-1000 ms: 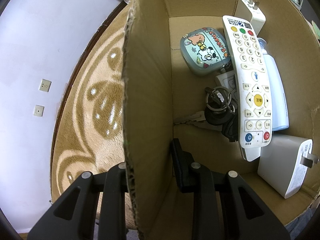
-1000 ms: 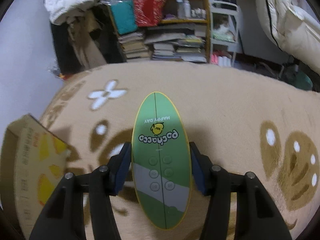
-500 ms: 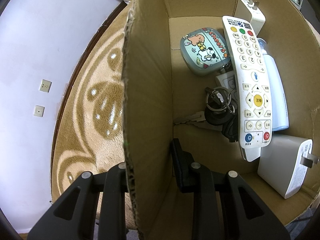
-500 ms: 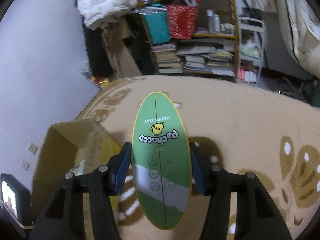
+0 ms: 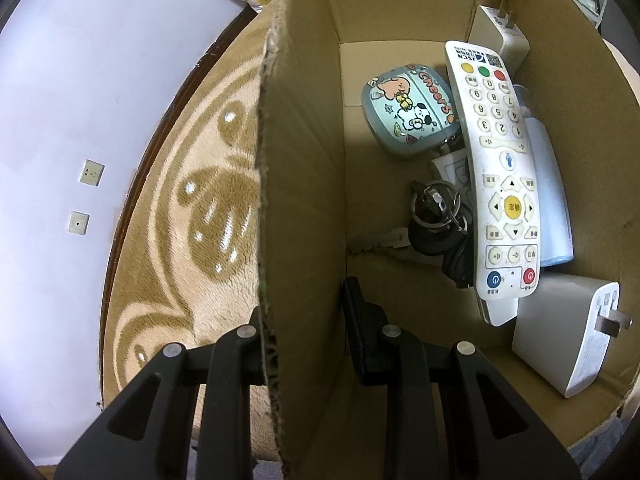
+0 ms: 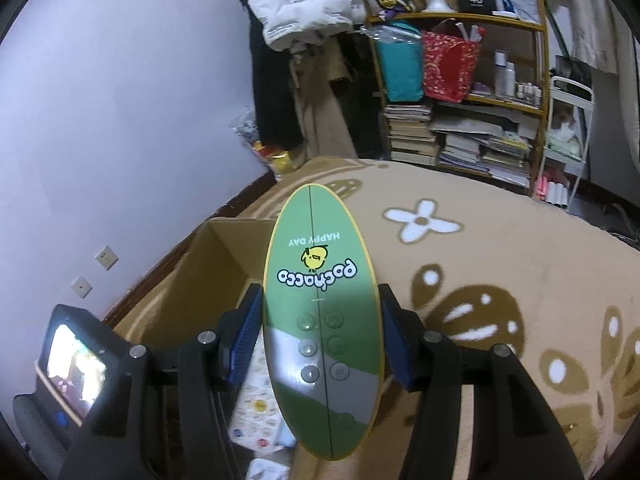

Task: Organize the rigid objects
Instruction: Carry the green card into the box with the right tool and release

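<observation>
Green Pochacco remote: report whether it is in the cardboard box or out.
Out. The green Pochacco remote is clamped in the right tool, held above the open cardboard box.

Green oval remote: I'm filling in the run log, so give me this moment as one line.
left gripper: shut on box wall | right gripper: shut on green remote | remote above open box, not yet released
</observation>
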A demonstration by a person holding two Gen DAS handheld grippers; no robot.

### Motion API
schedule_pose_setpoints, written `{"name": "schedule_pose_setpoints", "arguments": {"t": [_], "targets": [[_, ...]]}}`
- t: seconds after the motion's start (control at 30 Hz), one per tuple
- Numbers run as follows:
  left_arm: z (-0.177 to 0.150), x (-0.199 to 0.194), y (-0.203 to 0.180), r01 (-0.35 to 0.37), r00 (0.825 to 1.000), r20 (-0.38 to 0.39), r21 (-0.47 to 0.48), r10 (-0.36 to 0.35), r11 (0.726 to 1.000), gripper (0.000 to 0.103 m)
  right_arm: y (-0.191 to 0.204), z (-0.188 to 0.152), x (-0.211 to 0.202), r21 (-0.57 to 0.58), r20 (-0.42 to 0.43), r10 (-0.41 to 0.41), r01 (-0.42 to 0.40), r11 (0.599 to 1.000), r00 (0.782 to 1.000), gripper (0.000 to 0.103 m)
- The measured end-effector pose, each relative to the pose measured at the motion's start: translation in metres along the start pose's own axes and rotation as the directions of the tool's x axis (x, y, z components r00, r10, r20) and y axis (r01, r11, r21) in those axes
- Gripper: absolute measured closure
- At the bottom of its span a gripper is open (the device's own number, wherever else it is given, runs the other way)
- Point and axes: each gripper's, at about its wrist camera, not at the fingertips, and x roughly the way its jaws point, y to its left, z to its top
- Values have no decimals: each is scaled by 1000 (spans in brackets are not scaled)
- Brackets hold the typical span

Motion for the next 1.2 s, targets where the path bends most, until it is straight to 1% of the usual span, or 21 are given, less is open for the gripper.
{"name": "schedule_pose_setpoints", "arguments": {"t": [0.2,0.27,0.37,0.5,0.63,0.8,1.0,1.1,1.17,1.2], "targets": [[0,-2,1,-2,1000,2,2,2,1000,78,6,-5,1,3,-19,64,-64,998,998,44],[0,-3,2,0,1000,1,0,0,1000,78,5,-7,3,-2,-18,57,-57,998,998,44],[-1,-4,2,-1,1000,2,1,1,1000,78,4,-11,8,9,-39,69,-69,998,997,44],[0,-3,1,-1,1000,0,1,1,1000,78,3,-13,14,13,-59,65,-65,998,996,44],[0,-5,5,12,1000,2,-15,-12,1000,78,0,-14,13,13,-47,37,-36,999,998,43],[1,-8,9,16,1000,15,-23,-16,1000,78,-2,-15,15,28,-62,46,-44,999,997,43],[-2,-11,12,24,999,26,-34,-23,999,78,3,-20,7,-6,-61,26,-26,1000,998,43],[-3,-16,15,32,998,47,-47,-30,998,78,1,-21,-3,-17,-53,6,-7,1000,999,39],[-3,-19,15,40,998,59,-60,-36,997,78,-2,-21,-11,-12,-43,-1,0,1000,999,33],[-3,-20,16,41,997,64,-67,-37,997,78,-5,-21,-16,-5,-38,-3,3,1000,999,33]]}}
